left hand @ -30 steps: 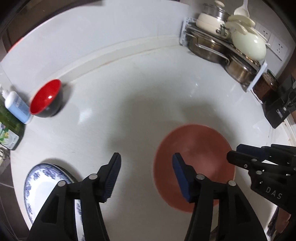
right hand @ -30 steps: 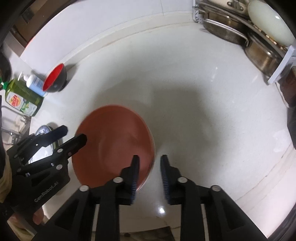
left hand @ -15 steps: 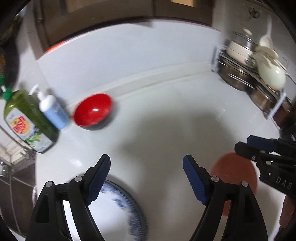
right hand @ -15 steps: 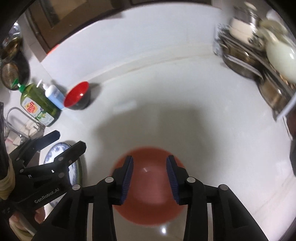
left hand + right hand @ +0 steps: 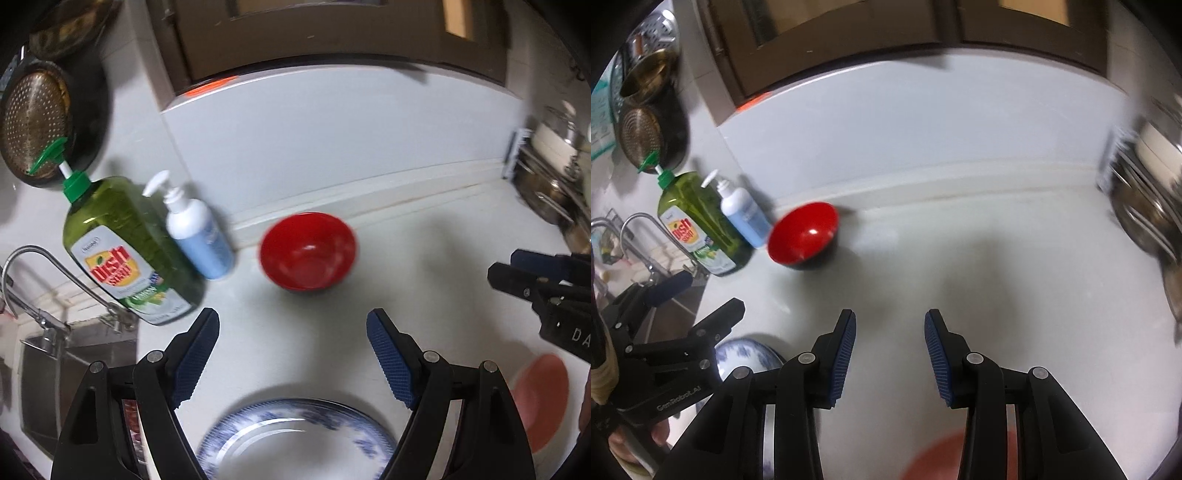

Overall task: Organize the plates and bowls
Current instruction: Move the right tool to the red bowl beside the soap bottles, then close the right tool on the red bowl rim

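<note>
While both grippers hang empty over the white surface (image 5: 979, 258), the left gripper (image 5: 291, 354) has just spread wide and the right gripper (image 5: 890, 354) stands partly open. Far back by the wall sits the red bowl (image 5: 308, 251), beside two soap bottles (image 5: 147, 243). Nearest lie the blue plate (image 5: 295, 439) on the left and the pink plate (image 5: 541, 395) on the right.

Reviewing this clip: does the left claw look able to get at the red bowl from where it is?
Probably yes. The left claw is open and empty, and the red bowl sits straight ahead with bare counter between. The soap bottles stand beside the bowl, not in the path.
</note>
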`<state>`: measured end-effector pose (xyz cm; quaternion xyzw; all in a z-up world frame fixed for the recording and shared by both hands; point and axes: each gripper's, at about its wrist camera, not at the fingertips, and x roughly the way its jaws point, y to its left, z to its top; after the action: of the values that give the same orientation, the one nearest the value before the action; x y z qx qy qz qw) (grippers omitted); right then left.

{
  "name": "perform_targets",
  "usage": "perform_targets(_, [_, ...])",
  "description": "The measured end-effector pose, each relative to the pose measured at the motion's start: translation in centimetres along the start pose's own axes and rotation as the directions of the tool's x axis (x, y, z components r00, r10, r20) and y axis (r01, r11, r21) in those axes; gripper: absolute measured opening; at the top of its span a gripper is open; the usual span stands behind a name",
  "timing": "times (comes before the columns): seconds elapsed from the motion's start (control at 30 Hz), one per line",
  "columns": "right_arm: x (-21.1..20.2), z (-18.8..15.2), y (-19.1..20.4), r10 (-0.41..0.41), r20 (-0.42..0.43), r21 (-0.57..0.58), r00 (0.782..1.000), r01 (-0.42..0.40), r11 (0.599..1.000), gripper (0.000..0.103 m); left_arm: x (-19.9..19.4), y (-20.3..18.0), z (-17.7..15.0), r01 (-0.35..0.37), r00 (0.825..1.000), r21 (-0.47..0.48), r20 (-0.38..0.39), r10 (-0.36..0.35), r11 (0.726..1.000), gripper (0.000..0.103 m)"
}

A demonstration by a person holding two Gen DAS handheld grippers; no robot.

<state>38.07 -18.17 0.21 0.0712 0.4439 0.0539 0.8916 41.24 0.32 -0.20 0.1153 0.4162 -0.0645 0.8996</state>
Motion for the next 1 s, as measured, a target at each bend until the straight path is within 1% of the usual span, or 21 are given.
perform_targets(0.13, [1.9,2.3,2.0,0.02,-0.012,-0.04,1.0,-0.02,0.999,0.04,1.5,2.1,0.9,-0.036,0.999,-0.005,0.002,0.036,0.999,0.082])
perform_targets(0.33, [5.8,5.0,4.2,0.054,-0.039,-0.085,0.998,-0.057,0.995,0.04,4.6,4.0,1.7,-0.063,0.998,-0.029,-0.013,0.063,0.998,0.081])
perform_targets(0.43, [7.9,5.9,5.1,0.071,-0.064,-0.1,0.995,-0.078,0.992,0.04,6.5,4.4,2.0,-0.075,0.997,-0.028,-0.027,0.074,0.997,0.079])
perform_targets(0.47, [8.4,6.1,5.4,0.074,-0.07,-0.104,0.995,-0.081,0.991,0.04,7.3,4.5,2.1,-0.082,0.996,-0.028,-0.037,0.081,0.996,0.077])
perform_targets(0.63, [12.3,7.1,6.1,0.096,-0.123,-0.106,0.988,-0.109,0.988,0.04,10.2,5.0,2.4,-0.065,0.996,-0.031,-0.066,0.063,0.997,0.073])
perform_targets(0.73, [14.2,7.4,6.0,0.098,-0.149,-0.091,0.984,-0.113,0.989,0.04,11.8,5.0,2.5,-0.056,0.995,-0.039,-0.084,0.052,0.998,0.072])
perform_targets(0.9, [17.0,7.7,6.0,0.1,-0.187,-0.072,0.977,-0.115,0.991,0.039,14.1,4.9,2.7,-0.042,0.992,-0.052,-0.122,0.035,0.998,0.066])
perform_targets(1.0, [18.6,7.7,6.0,0.106,-0.214,-0.057,0.971,-0.121,0.991,0.033,15.2,4.7,2.9,-0.029,0.99,-0.061,-0.138,0.02,0.998,0.062])
